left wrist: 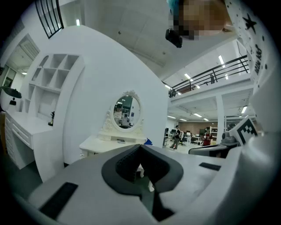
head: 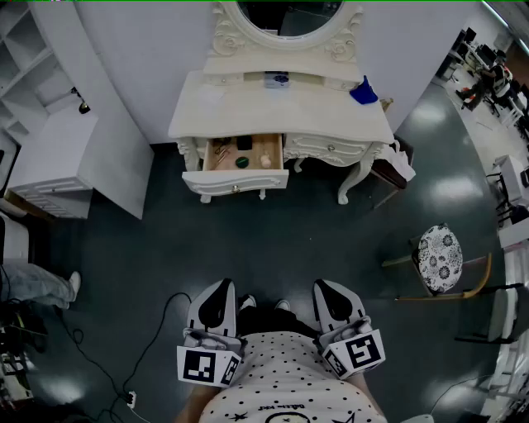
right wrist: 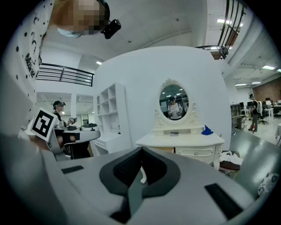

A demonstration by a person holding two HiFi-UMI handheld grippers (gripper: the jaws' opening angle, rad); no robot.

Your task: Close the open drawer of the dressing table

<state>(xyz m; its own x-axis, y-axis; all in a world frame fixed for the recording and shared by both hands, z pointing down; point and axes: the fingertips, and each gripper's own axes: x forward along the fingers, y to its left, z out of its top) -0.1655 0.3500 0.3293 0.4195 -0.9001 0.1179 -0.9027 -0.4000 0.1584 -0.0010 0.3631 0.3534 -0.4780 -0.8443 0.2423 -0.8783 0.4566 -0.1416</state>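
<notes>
The white dressing table [head: 248,103] stands against the far wall under an oval mirror [head: 289,16]. Its left drawer [head: 234,182] is pulled out, with small items on its wooden bottom [head: 223,157]. The right drawer [head: 331,149] is pushed in. Both grippers are held close to my body, far short of the table. My left gripper [head: 221,283] and right gripper [head: 327,284] have their jaws together and hold nothing. The left gripper view shows the left gripper [left wrist: 140,147] pointing at the dressing table [left wrist: 103,143]. The right gripper view has the right gripper [right wrist: 141,149] below the dressing table [right wrist: 184,140].
A round stool with a floral cushion [head: 438,258] stands at the right. White cabinets and shelves [head: 54,161] line the left wall. A cable [head: 157,330] runs over the dark floor at the lower left. A blue object [head: 364,92] lies on the tabletop. Another person's leg [head: 33,285] shows at the left.
</notes>
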